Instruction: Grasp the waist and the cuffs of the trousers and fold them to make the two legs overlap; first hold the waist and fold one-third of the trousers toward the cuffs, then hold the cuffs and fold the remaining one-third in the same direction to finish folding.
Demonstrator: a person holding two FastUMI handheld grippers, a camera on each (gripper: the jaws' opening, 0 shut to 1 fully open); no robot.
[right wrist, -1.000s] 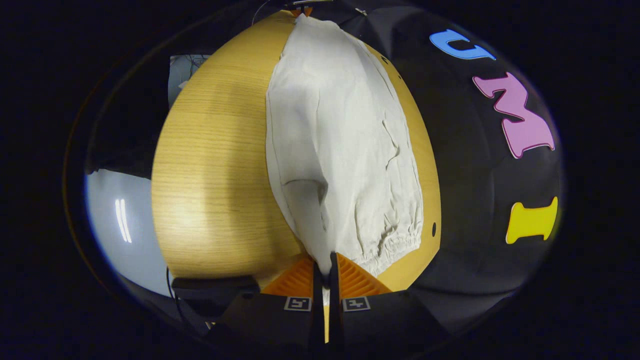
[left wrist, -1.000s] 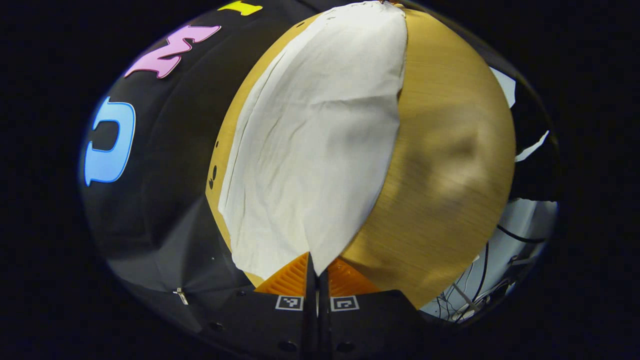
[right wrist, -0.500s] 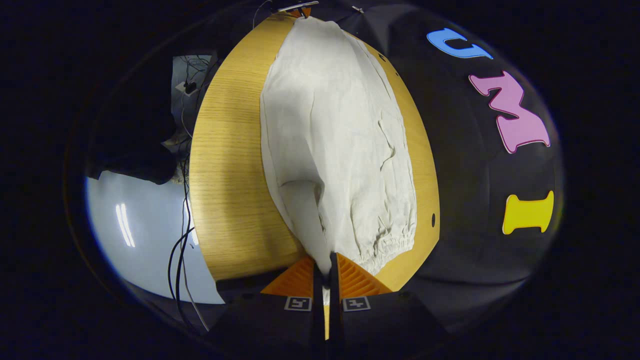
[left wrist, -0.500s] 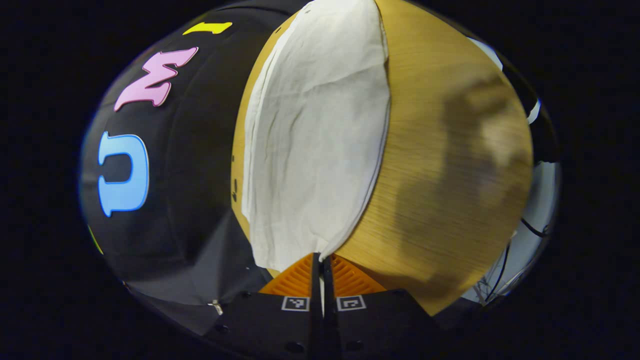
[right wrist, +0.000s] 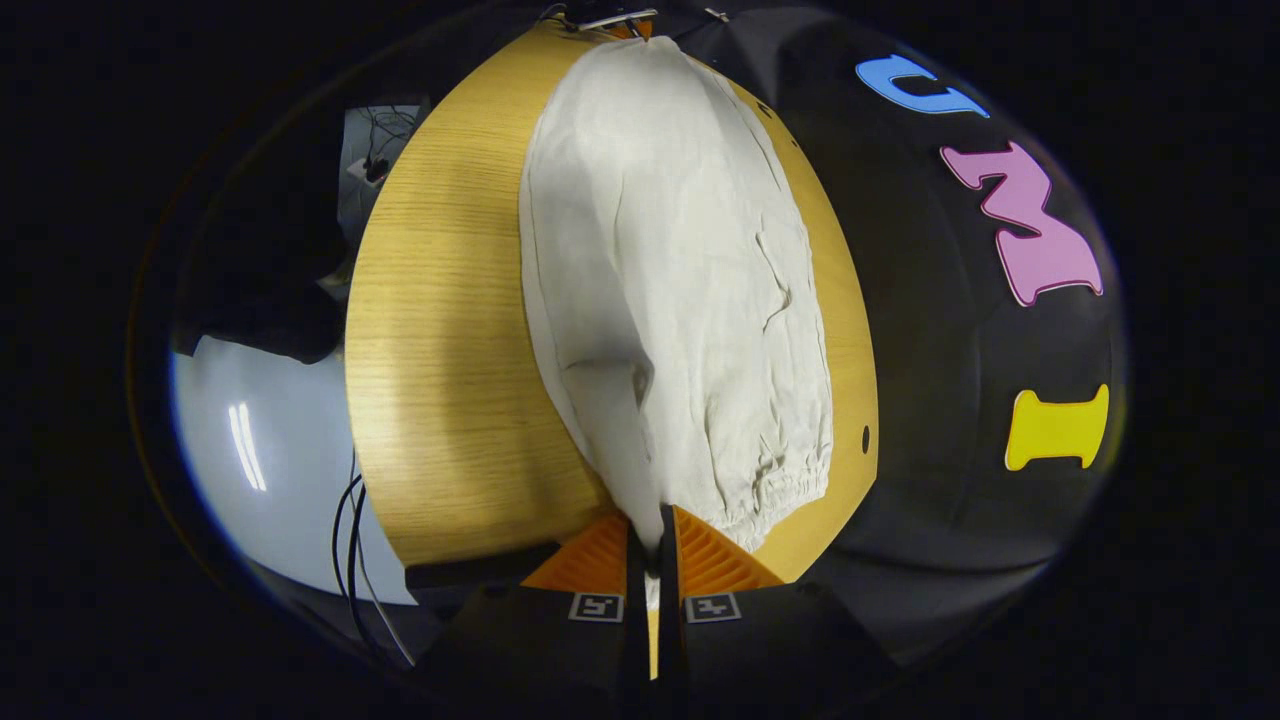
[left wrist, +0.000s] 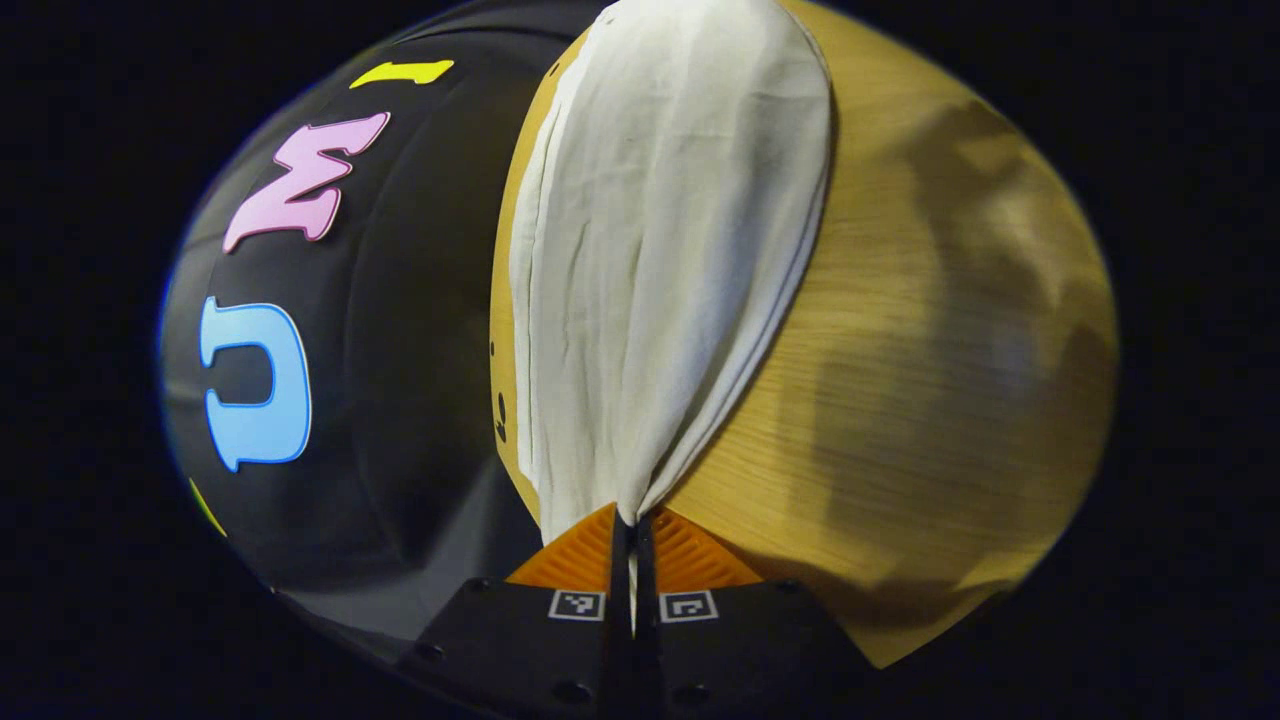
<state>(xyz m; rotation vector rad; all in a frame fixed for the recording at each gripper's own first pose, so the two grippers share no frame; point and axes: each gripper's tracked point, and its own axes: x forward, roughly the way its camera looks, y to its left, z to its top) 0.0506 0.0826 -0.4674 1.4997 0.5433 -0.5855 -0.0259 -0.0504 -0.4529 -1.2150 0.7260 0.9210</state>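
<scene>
Pale trousers [right wrist: 680, 290] stretched lengthwise along the worktop [right wrist: 440, 340] near its wall-side edge, my left gripper [left wrist: 628, 520] and right gripper [right wrist: 652, 535] jaws each pinching one end, cloth lifted.

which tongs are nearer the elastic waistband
Right. The right tongs pinch the trousers right beside the gathered waistband; the left tongs pinch the opposite end, by the cuffs.

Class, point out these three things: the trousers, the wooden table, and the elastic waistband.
trousers [left wrist: 660, 250], left gripper view, middle of the cloth.
wooden table [right wrist: 440, 350], right gripper view, bare top beside the cloth.
elastic waistband [right wrist: 785, 495], right gripper view, gathered hem.
</scene>
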